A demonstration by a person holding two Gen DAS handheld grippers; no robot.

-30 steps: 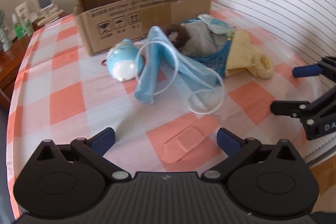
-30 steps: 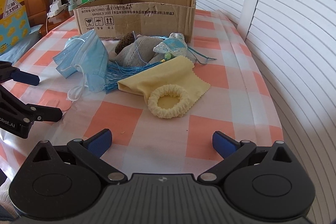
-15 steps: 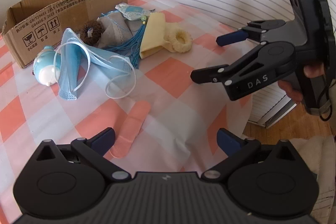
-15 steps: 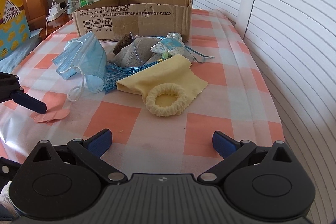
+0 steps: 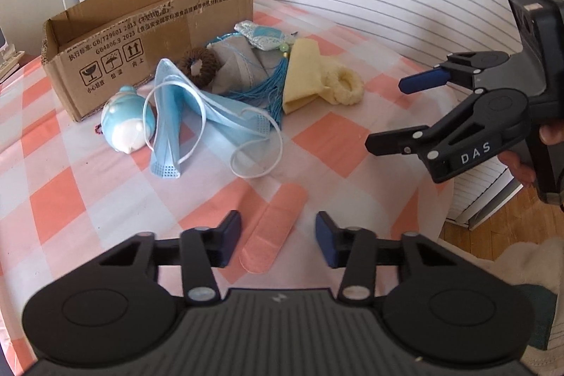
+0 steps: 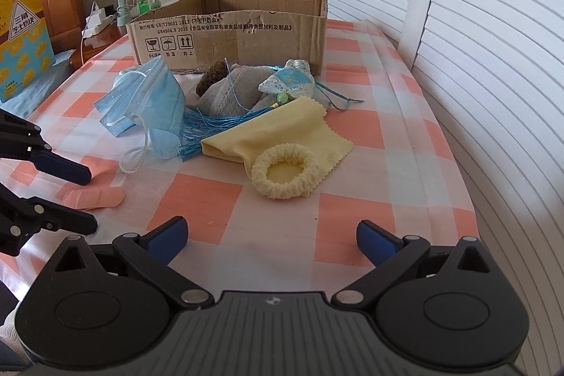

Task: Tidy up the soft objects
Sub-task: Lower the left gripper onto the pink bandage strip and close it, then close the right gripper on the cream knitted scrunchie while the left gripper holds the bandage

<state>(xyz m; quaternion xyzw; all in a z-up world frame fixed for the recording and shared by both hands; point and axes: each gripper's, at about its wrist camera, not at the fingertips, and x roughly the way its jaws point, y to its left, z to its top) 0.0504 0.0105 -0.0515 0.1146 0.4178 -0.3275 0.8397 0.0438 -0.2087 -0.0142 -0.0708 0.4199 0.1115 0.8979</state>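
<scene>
Pink adhesive bandage (image 5: 273,233) lies flat on the checked tablecloth (image 5: 70,164), between the parted, empty fingers of the left gripper (image 5: 278,240). To its right the right gripper (image 5: 394,111) hovers with jaws wide apart, holding nothing. Farther on sit blue face masks (image 5: 197,115), a yellow cloth (image 6: 282,133) under a cream scrunchie (image 6: 285,170), a grey pouch (image 6: 229,92) and a brown scrunchie (image 5: 195,67). Behind them stands the cardboard box (image 6: 229,34).

The left gripper (image 5: 278,240) is narrowing its fingers around the pink bandage (image 5: 273,231), while the right gripper (image 5: 394,111) is hanging at 3 o'clock.
</scene>
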